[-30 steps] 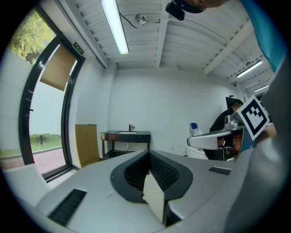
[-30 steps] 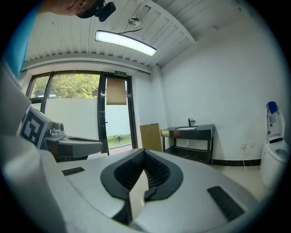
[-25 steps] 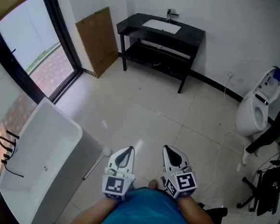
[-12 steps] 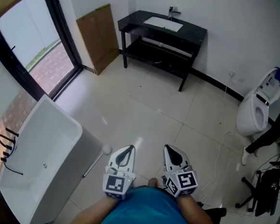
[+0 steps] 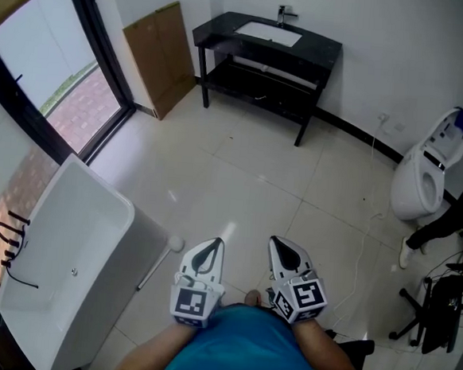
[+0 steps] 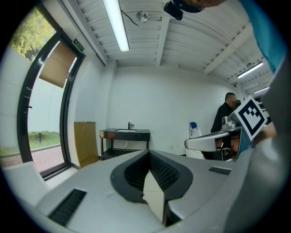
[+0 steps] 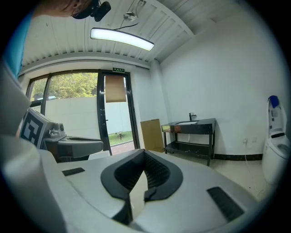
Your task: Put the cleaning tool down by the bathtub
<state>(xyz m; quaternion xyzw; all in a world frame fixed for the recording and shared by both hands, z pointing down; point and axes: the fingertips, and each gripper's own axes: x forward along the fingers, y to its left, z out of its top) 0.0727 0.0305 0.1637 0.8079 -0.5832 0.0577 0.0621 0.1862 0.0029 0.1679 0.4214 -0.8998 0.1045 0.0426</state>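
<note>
Left tongs (image 5: 207, 254): pressing tight together, pinching nothing, hanging low in front of the blue shirt (image 5: 242, 350).
Right tongs (image 5: 284, 256): pressing tight together too, pinching nothing, sitting just beside the left one.
Cleaning tool (image 5: 158, 261): lying down on the floor, showing as a thin white stick with a round white ball at one end, running right along the outer side of the bathtub, apart from both tongs.
Bathtub (image 5: 103, 188): standing long and white near the big window (image 5: 67, 87), over on the left.
Floor (image 5: 248, 173): shining with pale tiles, looking smooth and maybe slippery.
Job: looking done already, judging by the tool resting by the tub with nothing holding it.
Weight: probably feeling light, being only a skinny stick and a small head.
Stiffness: probably keeping straight when lifted, not flopping like a rope.
Slipping: likely rolling or sliding on the tiles, being round and smooth; likely slipping out of a loose pinch.
Grip spot: aiming for the middle of the stick, pinching across the thin part; skipping the ball end, being too round for a good hold.
Breaking: not looking easy to break, though showing too small for telling what the ball is made of.
</note>
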